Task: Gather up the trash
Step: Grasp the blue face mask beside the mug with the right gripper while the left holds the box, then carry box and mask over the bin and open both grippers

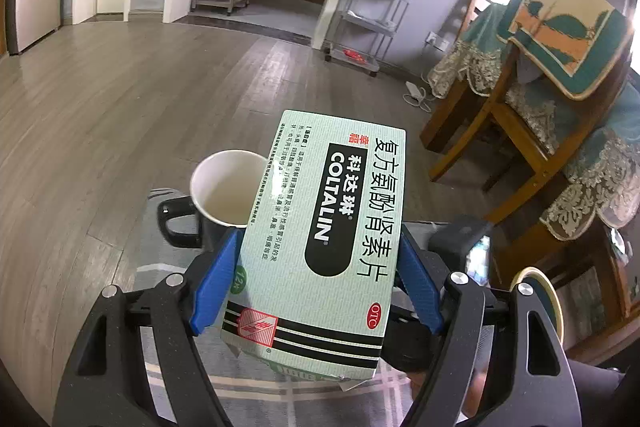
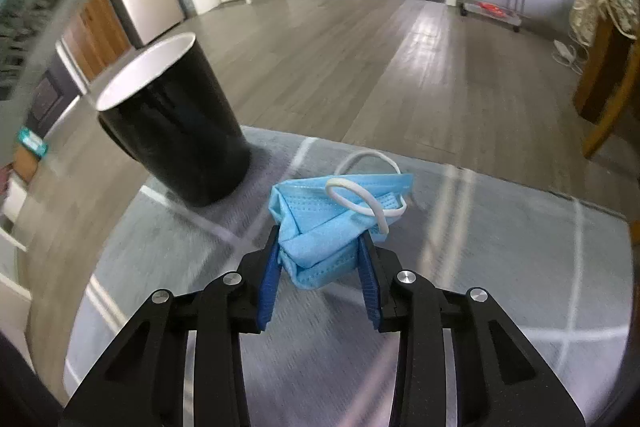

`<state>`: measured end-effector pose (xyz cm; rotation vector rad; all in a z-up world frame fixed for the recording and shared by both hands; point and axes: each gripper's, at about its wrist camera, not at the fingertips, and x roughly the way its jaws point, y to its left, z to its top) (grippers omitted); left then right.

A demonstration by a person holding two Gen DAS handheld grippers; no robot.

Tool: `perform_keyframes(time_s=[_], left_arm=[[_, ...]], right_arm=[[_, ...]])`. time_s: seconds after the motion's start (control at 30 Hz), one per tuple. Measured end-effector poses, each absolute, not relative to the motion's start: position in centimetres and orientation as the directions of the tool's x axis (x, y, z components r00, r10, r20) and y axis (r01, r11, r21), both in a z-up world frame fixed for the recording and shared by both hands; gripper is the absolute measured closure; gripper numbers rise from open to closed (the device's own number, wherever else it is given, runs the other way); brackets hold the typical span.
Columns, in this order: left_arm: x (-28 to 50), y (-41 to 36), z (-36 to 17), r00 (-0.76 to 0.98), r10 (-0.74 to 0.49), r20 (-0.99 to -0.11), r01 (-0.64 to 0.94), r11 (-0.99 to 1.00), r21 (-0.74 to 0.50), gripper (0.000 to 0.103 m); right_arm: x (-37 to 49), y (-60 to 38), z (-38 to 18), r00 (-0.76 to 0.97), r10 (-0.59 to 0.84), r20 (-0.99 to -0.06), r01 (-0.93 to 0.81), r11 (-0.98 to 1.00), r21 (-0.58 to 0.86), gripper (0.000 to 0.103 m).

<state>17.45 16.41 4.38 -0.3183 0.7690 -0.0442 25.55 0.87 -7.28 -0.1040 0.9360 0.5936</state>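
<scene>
My left gripper (image 1: 318,239) is shut on a pale green medicine box (image 1: 340,187) printed COLTALIN, its blue pads (image 1: 214,283) pressing both long sides while the box stands tilted above the table. In the right wrist view a crumpled blue face mask (image 2: 320,227) with white ear loops lies on the glass-topped table (image 2: 500,247). My right gripper (image 2: 320,241) has its blue pads against both sides of the mask, which is bunched up between them.
A black mug (image 2: 176,131) with a white inside stands on the table left of the mask, and also shows behind the box (image 1: 220,191). A tape roll (image 1: 540,291) lies at the right. A wooden chair (image 1: 520,131) and a wheeled metal shelf (image 1: 372,7) stand on the floor beyond.
</scene>
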Motion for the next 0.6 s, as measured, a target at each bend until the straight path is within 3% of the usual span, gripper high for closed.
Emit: perform_keyframes(time_s=[0.6], left_arm=[[17.9, 6.9, 5.3, 0.693, -0.230, -0.684, 0.090, 0.968, -0.235, 0.029]], right_arm=[[17.4, -15.4, -2.4, 0.554, 0.346, -0.757, -0.362, 0.919, 0.155, 0.066]])
